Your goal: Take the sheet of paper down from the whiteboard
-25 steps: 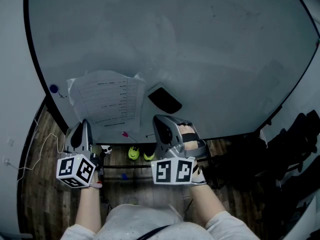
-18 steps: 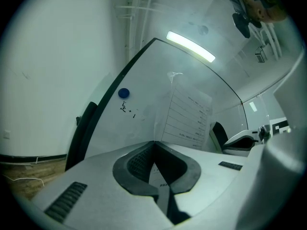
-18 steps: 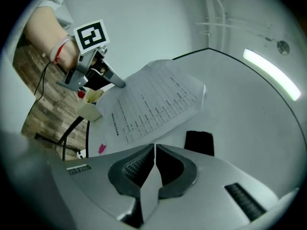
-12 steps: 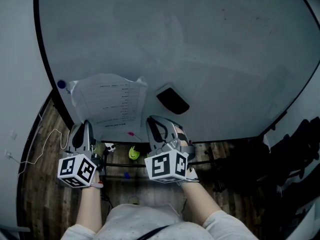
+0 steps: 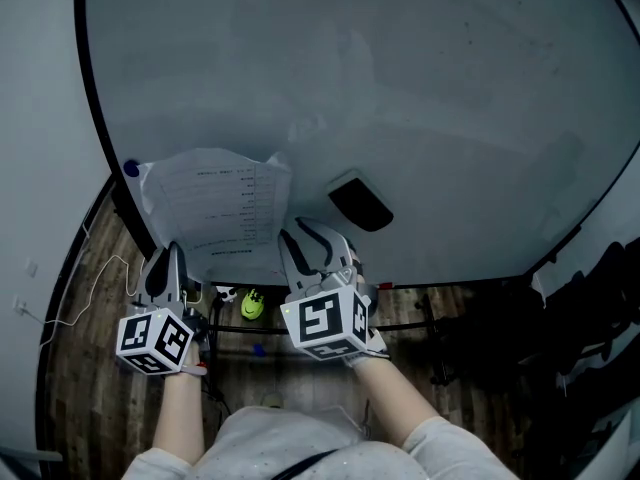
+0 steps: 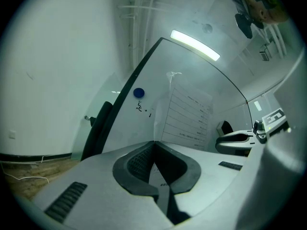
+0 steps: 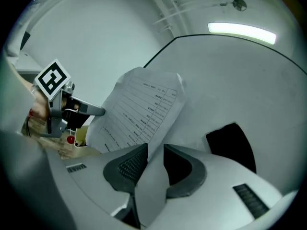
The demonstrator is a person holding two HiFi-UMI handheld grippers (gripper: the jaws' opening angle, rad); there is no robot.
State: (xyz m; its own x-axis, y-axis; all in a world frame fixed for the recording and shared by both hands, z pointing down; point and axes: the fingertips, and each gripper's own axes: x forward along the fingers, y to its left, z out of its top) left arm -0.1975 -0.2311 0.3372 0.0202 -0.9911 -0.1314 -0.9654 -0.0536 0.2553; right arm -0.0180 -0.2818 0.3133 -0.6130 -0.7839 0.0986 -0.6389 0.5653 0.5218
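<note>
The whiteboard [image 5: 420, 88] fills the head view from 9 o'clock round to 3 o'clock, over a wooden floor [image 5: 70, 368]. The sheet of paper [image 5: 215, 203] is still up on it, at about 8 o'clock on the board, with its printed lines facing out and its top right corner crumpled.

The right gripper [image 5: 300, 236] has changed most. A second ago it stood at 6 o'clock of the black eraser [image 5: 360, 203]. It has since slid across to the sheet's 5 o'clock corner and rolled, so its marker cube now sits tilted. Its jaws have just been opening. In the right gripper view [image 7: 156, 150] they stand a narrow gap apart, with the paper's lower edge running between them and clear space beside the sheet on one side, so they are not clamping it.

The left gripper [image 5: 172, 248] has kept its place at the sheet's 7 o'clock corner. In the left gripper view [image 6: 153, 145] its jaw tips meet, pinched shut on the paper's bottom edge, and print shows through the gap behind the tips.

The eraser lies at 3 o'clock of the sheet, apart from it. A green object [image 5: 250, 306] on the floor shows at 6 o'clock of the sheet, where two showed before. A blue magnet [image 5: 132, 168] sits just off the sheet's 10 o'clock corner.
</note>
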